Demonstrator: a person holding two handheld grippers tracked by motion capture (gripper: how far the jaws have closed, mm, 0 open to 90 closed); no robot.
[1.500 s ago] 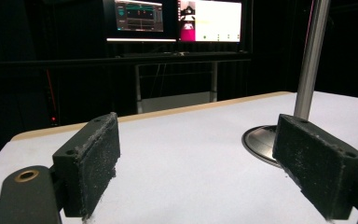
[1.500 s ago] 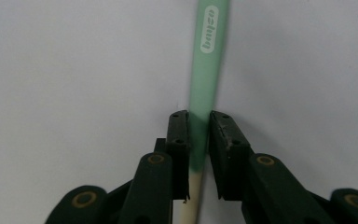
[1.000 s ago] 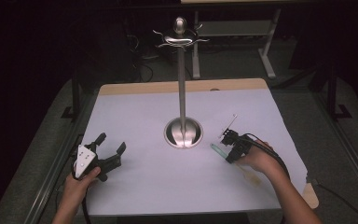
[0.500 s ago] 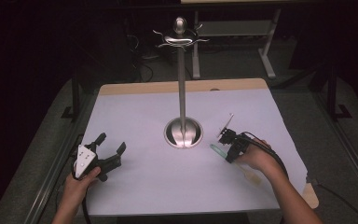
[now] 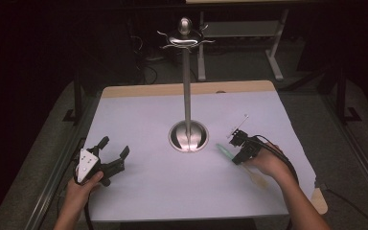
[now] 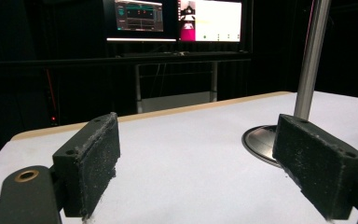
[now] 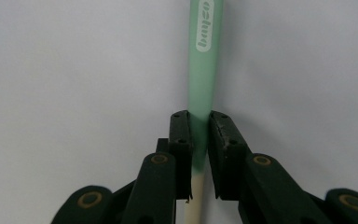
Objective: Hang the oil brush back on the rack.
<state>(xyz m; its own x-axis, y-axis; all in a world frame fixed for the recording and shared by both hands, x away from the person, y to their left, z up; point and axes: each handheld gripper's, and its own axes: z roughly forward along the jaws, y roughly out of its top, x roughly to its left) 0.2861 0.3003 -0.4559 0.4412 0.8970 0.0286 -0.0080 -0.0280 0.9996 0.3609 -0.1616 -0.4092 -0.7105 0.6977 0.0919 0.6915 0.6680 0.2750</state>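
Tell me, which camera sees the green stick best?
The right gripper view: the green stick runs up the picture, white lettering readable, squeezed between the right gripper fingers. The high view shows it tiny beside the metal stand.

Metal stand (image 5: 187, 96) blocks the table's (image 5: 139, 120) middle.

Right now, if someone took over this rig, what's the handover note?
Right tool: shut on the green-and-cream utensil handle, gripping where green fades to cream. The utensil lies flat on the white table cover, right of the stand's round base.
Left tool: open, nothing between the pads, resting at the left of the cover, pointed toward the metal stand.
Done: utensil is gripped.
Left: it isn't lifted yet. Probably it goes up to a hook at the top of the stand, but that's a guess. Hooks look bare.
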